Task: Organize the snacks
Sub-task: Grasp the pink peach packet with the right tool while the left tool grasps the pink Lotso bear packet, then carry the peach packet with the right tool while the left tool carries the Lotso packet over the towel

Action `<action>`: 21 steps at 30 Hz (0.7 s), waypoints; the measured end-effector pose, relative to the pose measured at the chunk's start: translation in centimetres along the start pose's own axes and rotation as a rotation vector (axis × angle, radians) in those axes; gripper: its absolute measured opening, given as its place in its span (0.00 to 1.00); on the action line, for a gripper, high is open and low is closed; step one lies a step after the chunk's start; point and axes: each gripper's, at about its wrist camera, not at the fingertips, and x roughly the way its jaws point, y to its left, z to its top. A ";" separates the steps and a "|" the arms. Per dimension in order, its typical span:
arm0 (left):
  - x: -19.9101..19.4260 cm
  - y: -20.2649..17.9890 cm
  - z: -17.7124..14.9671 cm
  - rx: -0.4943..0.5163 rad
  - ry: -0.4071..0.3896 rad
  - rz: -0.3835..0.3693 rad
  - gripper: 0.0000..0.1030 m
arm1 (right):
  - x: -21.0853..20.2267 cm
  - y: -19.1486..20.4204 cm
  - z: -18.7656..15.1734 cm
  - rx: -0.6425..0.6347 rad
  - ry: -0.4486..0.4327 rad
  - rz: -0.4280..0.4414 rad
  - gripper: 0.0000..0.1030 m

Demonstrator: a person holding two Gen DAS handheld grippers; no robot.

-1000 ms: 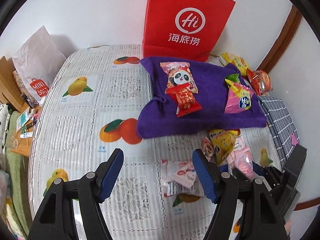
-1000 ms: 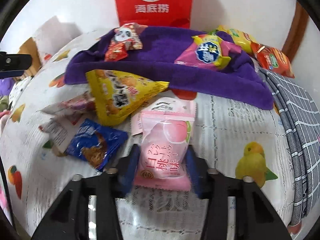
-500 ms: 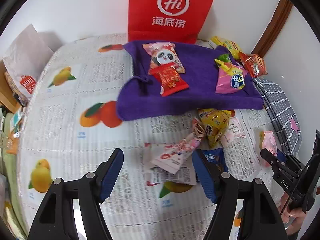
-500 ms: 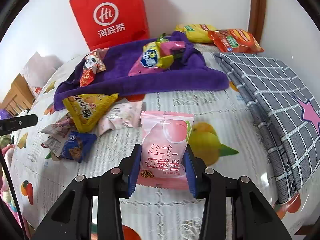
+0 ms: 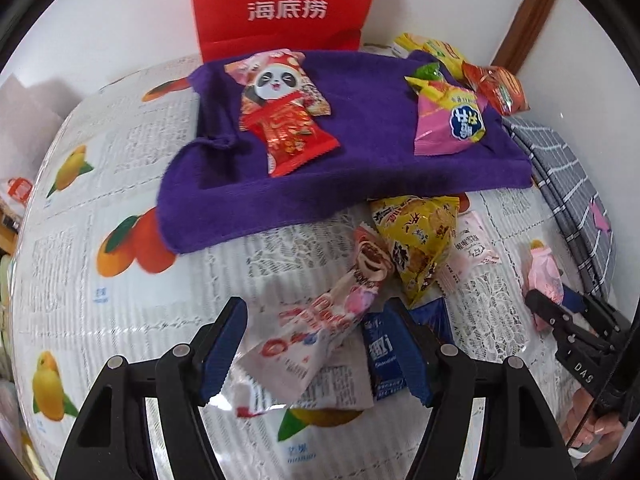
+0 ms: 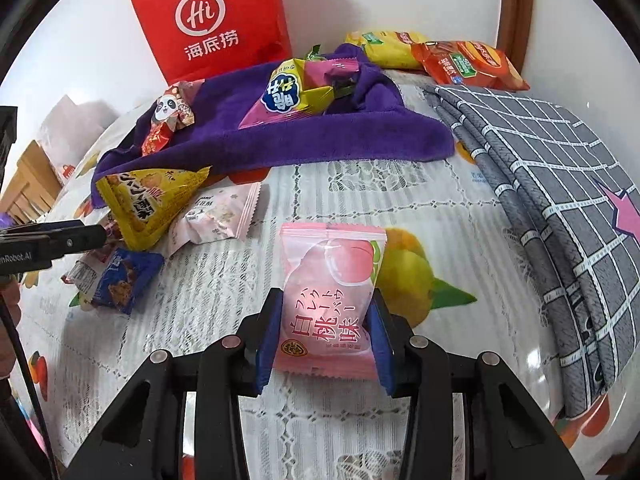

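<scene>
You have a glossy plastic film on the pink peach packet [image 6: 330,296], and its face catches the light. The panda packet [image 5: 280,92] and the yellow triangular bag [image 5: 420,240] are shiny, crinkled foil wrap. Under them your purple towel [image 5: 360,160] looks soft, matt and fuzzy cloth. The tablecloth [image 5: 120,280] is smooth and slightly sheeny, printed with fruit and a lace pattern. The grey checked cloth [image 6: 560,200] is matt woven fabric with a textured weave. The red bag [image 6: 212,20] looks like stiff matt paper. Your gripper arms look like matt black plastic, the pads [image 6: 267,340] ribbed blue
</scene>
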 end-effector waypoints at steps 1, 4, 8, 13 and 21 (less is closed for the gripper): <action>0.3 -0.3 0.1 0.012 0.002 0.003 0.66 | 0.1 0.0 0.1 0.001 -0.002 0.001 0.40; 1.1 -0.9 0.2 0.037 0.013 0.002 0.64 | 0.2 -0.3 0.3 0.008 -0.008 0.012 0.40; 1.7 -1.4 0.4 0.047 0.009 -0.009 0.56 | 0.4 -0.4 0.5 0.013 -0.012 0.017 0.40; 1.6 -1.5 0.1 0.052 0.000 -0.027 0.32 | 0.5 -0.2 0.5 0.000 -0.015 0.008 0.41; -1.1 -0.8 -0.8 0.061 -0.044 -0.075 0.21 | 0.1 -0.5 0.7 0.045 -0.001 0.021 0.40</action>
